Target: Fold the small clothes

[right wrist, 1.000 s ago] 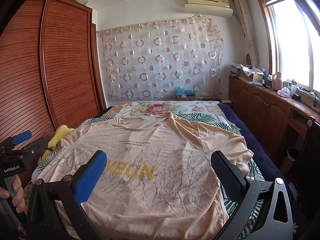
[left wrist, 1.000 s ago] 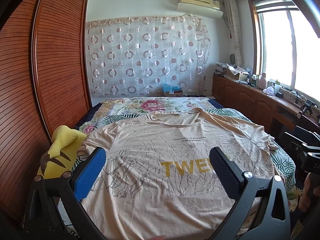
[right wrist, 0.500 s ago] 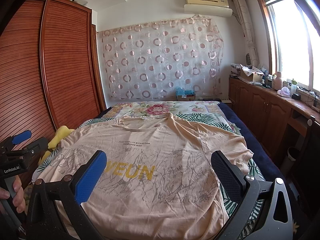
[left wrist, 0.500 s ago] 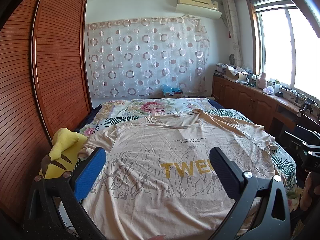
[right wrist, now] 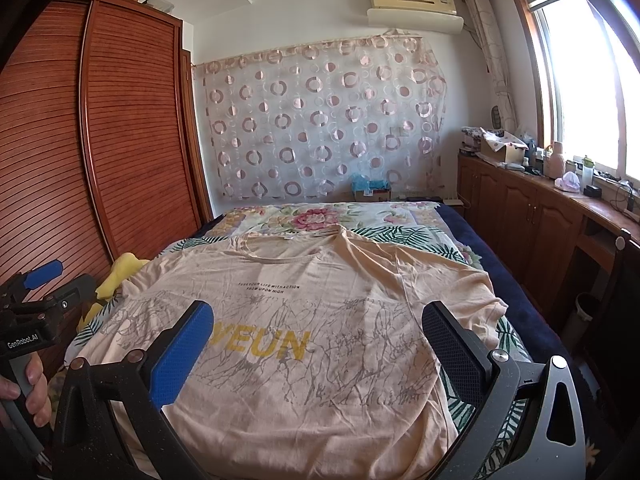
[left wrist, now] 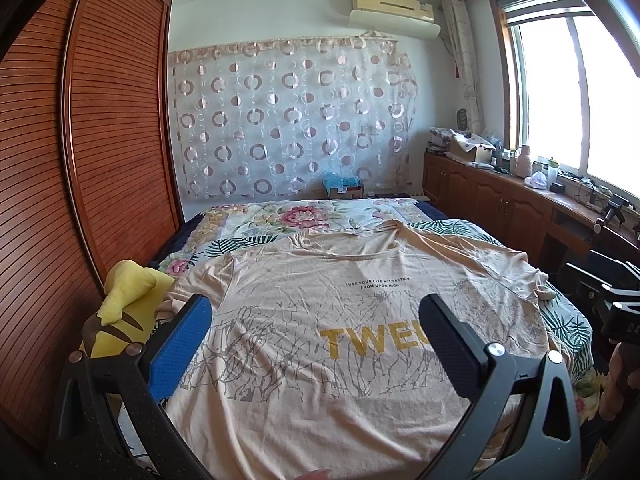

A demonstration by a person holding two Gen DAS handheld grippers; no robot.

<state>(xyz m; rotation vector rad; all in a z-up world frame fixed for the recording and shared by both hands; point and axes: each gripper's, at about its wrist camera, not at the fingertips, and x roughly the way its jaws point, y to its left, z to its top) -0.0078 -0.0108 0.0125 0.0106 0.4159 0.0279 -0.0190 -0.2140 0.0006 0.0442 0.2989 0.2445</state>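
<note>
Your left hand-held gripper (left wrist: 312, 340) sits level and low over the near end of the bed, its two fingers spread wide with nothing between them; the blue pad (left wrist: 180, 346) is at 9 o'clock and the black pad (left wrist: 448, 344) at 3 o'clock. Your right hand-held gripper (right wrist: 316, 344) is posed the same way, level, fingers wide apart and empty, aimed straight down the bed. In the right wrist view, your left hand (right wrist: 30, 388) shows at 8 o'clock, fingers wrapped around the grey handle below the gripper body. In the left wrist view, part of your right hand (left wrist: 616, 380) shows at 4 o'clock, under the other gripper's black body.

Just beyond both sets of fingers, the T-shirt (left wrist: 340, 320) lies spread face up on the bed (left wrist: 304, 214), hem nearest you, neckline toward 12 o'clock. It is peach with grey crackle lines, yellow letters across the chest and small black text above them. The sleeve at 2 o'clock is bunched and creased. Neither gripper touches the cloth.

At 9 o'clock, a yellow plush toy (left wrist: 124, 312) lies at the bed's edge beside the wooden wardrobe (left wrist: 100, 140). Farther off, the floral bedspread runs to a circle-patterned curtain (left wrist: 292, 120) at 12 o'clock, and a cluttered surface (left wrist: 520, 184) stands under the window (left wrist: 568, 92) at 2 o'clock.
</note>
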